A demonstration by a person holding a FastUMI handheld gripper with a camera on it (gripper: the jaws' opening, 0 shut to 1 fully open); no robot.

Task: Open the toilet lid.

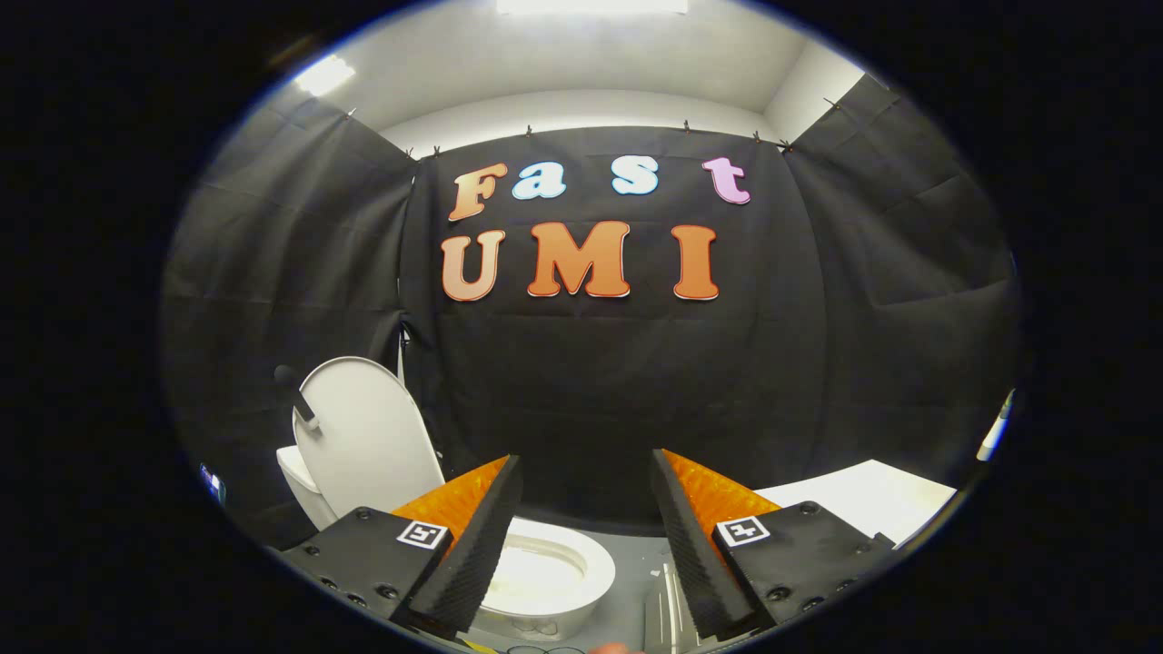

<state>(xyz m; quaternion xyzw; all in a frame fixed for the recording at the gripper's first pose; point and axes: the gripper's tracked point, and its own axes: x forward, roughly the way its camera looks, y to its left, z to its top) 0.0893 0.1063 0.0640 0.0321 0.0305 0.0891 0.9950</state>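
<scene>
A fisheye view looks forward along a handheld gripper (586, 536) whose two fingers rise from the bottom of the frame, one at lower left of centre and one at lower right of centre. The fingers stand wide apart with nothing between them, so the gripper is open and holds nothing. Each finger carries a small square marker on its base.

In the lower left of the frame stands a white toilet (545, 574). Its toilet lid (368, 440) is raised, standing nearly upright and leaning back toward the dark cloth wall (581, 391) behind it. The lid sits to the left of the left finger and beyond it, not touching the gripper. A dark handle (298, 397) sticks out from the lid's upper left edge. The open bowl shows just right of the left finger, low in the frame, partly hidden behind that finger; its pale rim and inner basin are visible in the gap between the fingers.

At lower right, beyond the right finger, lies a flat white surface (872, 500); what it belongs to cannot be told. The grey floor (636, 590) shows between the fingers at bottom centre. Across the top of the frame runs a white ceiling (581, 73) with bright lights.
</scene>
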